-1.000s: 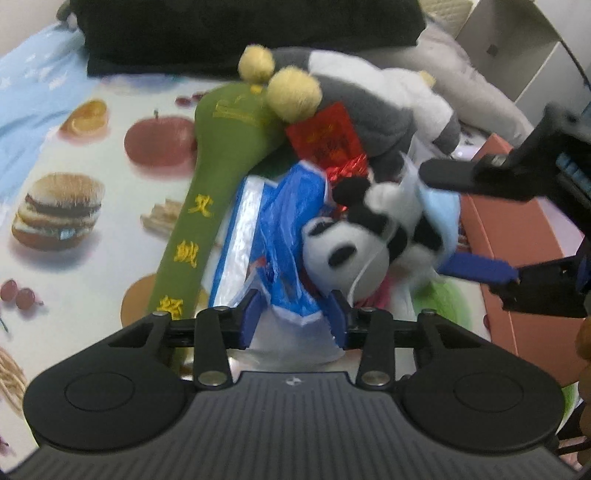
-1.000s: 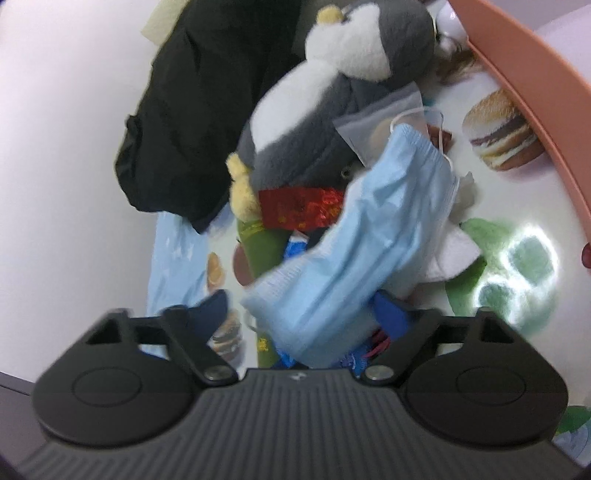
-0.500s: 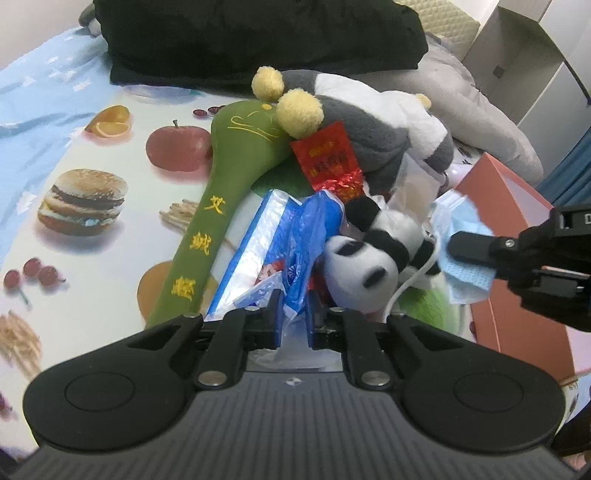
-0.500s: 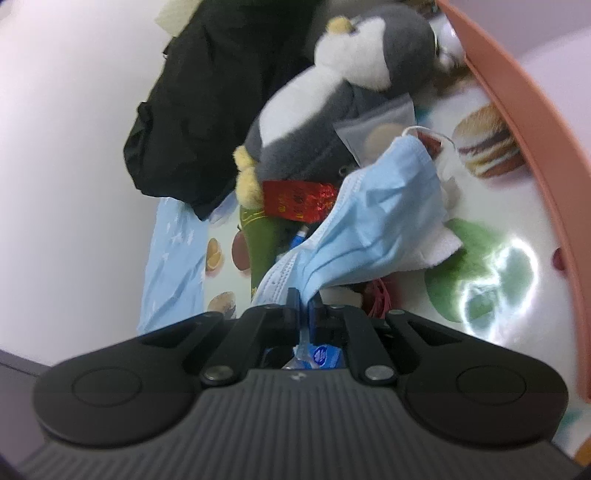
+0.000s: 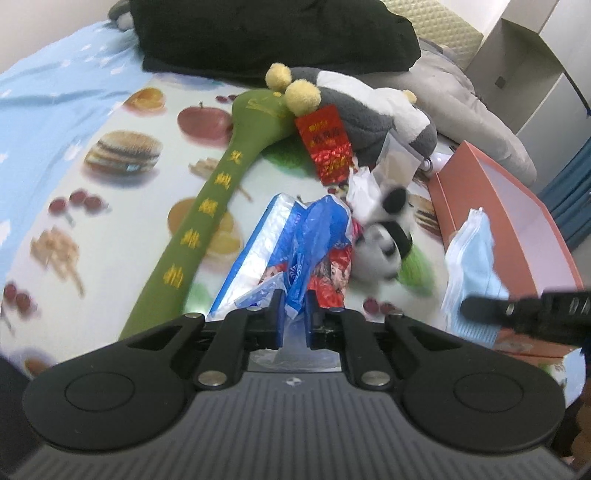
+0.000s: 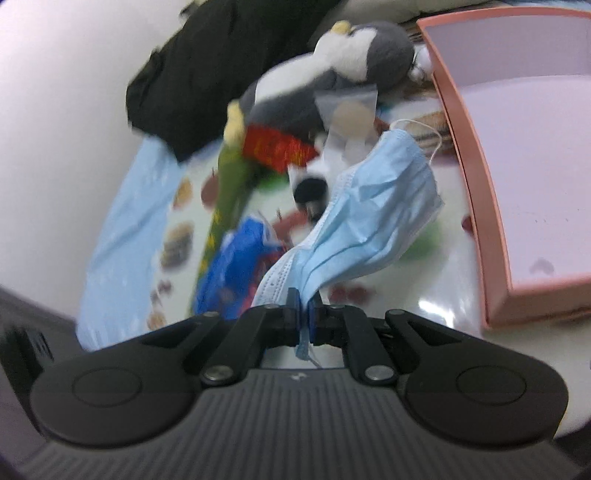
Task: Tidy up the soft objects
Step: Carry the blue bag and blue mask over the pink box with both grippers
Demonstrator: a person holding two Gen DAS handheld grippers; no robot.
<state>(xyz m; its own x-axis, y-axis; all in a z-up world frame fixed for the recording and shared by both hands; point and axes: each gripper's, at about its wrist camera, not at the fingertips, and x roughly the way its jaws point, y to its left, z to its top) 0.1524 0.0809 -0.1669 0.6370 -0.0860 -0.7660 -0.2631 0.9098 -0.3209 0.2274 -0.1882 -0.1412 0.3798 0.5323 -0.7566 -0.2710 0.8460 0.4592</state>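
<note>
My left gripper (image 5: 294, 310) is shut on a crumpled blue plastic bag (image 5: 314, 236), lifted a little off the fruit-print cloth (image 5: 122, 155). My right gripper (image 6: 303, 304) is shut on a light blue face mask (image 6: 373, 218), which hangs forward in the air; the same face mask (image 5: 471, 258) dangles beside the pink box (image 5: 491, 192) in the left wrist view. A small panda plush (image 5: 384, 240) lies behind the bag. Farther back lie a grey-and-white penguin plush (image 5: 369, 107), a red packet (image 5: 327, 144) and a long green plush stick (image 5: 210, 221).
A black garment (image 5: 266, 33) and a grey pillow (image 5: 469, 103) lie at the back of the bed. The open pink box (image 6: 524, 155) stands at the right, a white cabinet (image 5: 532, 74) behind it. A light blue sheet (image 5: 48, 92) covers the left side.
Both grippers closed, the left on the blue bag and the right on the face mask, then pulled back and upward. The mask came off the panda plush toward the pink box.
</note>
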